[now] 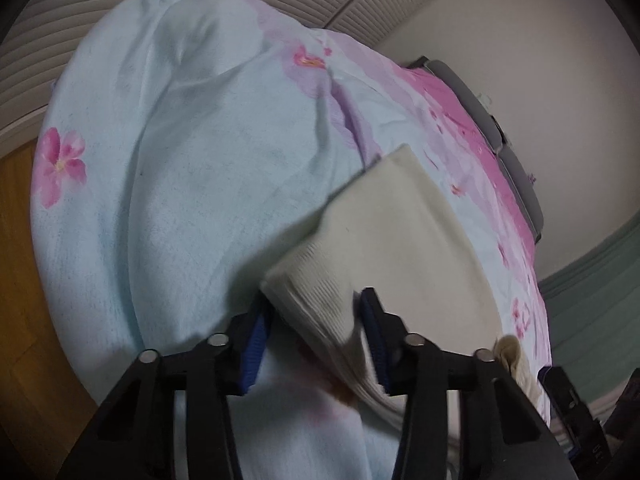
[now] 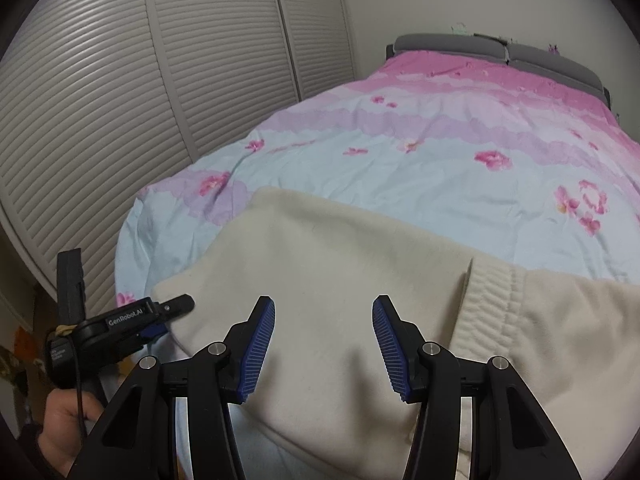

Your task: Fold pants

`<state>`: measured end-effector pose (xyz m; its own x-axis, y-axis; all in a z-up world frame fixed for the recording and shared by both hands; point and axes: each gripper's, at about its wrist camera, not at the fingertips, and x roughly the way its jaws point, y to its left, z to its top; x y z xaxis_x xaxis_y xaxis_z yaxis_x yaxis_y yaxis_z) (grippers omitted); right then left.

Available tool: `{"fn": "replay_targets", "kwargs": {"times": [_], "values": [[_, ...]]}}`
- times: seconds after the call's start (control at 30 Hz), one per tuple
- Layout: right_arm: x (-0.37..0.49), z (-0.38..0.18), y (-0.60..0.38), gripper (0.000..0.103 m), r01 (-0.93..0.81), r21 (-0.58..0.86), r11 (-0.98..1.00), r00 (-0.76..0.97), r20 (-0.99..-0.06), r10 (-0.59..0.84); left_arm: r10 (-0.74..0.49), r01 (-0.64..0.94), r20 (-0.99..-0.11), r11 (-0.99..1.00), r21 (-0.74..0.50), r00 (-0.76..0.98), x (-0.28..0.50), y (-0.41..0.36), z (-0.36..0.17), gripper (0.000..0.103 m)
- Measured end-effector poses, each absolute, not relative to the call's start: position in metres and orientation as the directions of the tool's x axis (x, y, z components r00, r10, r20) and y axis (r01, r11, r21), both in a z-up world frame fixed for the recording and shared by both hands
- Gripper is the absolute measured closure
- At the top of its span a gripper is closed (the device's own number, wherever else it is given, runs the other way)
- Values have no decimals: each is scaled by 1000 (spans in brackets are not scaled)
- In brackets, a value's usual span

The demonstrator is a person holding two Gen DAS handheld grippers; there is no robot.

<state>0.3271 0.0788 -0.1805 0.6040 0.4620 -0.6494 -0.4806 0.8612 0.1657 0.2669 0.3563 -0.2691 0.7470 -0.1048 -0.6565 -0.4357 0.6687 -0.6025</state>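
Cream pants (image 2: 320, 280) lie folded on the bed's floral quilt, waistband (image 2: 488, 312) to the right. In the left wrist view the pants (image 1: 392, 232) show a ribbed cuff end (image 1: 320, 292) lying between my left gripper's (image 1: 316, 308) spread blue pads; the pads stand apart and do not pinch the cloth. The left gripper also shows in the right wrist view (image 2: 176, 308) at the pants' left edge. My right gripper (image 2: 324, 320) hovers open over the middle of the pants, empty.
The pink and pale blue floral quilt (image 2: 400, 160) covers the bed. A grey headboard (image 2: 500, 50) stands at the far end. Louvred closet doors (image 2: 120, 100) run along the left. Wooden floor (image 1: 20, 280) lies beside the bed.
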Motion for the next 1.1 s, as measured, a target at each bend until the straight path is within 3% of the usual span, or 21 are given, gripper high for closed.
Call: {"fn": "replay_targets", "kwargs": {"times": [0.13, 0.2, 0.37, 0.53, 0.63, 0.83, 0.97, 1.1], "values": [[335, -185, 78, 51, -474, 169, 864, 597, -659, 456, -103, -430, -649, 670, -605, 753, 268, 356, -269, 83], [341, -184, 77, 51, -474, 164, 865, 601, -657, 454, -77, -421, -642, 694, -584, 763, 265, 351, -260, 86], [390, -166, 87, 51, -580, 205, 788, 529, -641, 556, 0, -400, -603, 748, -530, 798, 260, 339, -231, 87], [474, -162, 149, 51, -787, 295, 542, 186, -724, 664, 41, -443, -619, 736, -513, 784, 266, 334, -225, 87], [511, -172, 198, 51, -852, 271, 449, 57, -803, 593, 53, -473, -641, 722, -505, 766, 271, 335, -228, 87], [554, -210, 267, 51, -930, 183, 319, -36, -908, 416, 69, -513, -678, 711, -481, 732, 280, 332, -234, 87], [558, -245, 291, 51, -955, 220, 201, -159, -946, 282, 79, -540, -704, 703, -463, 706, 287, 330, -239, 87], [566, -261, 298, 55, -921, 340, 191, -279, -917, 286, 79, -553, -723, 702, -449, 687, 297, 328, -246, 87]]}}
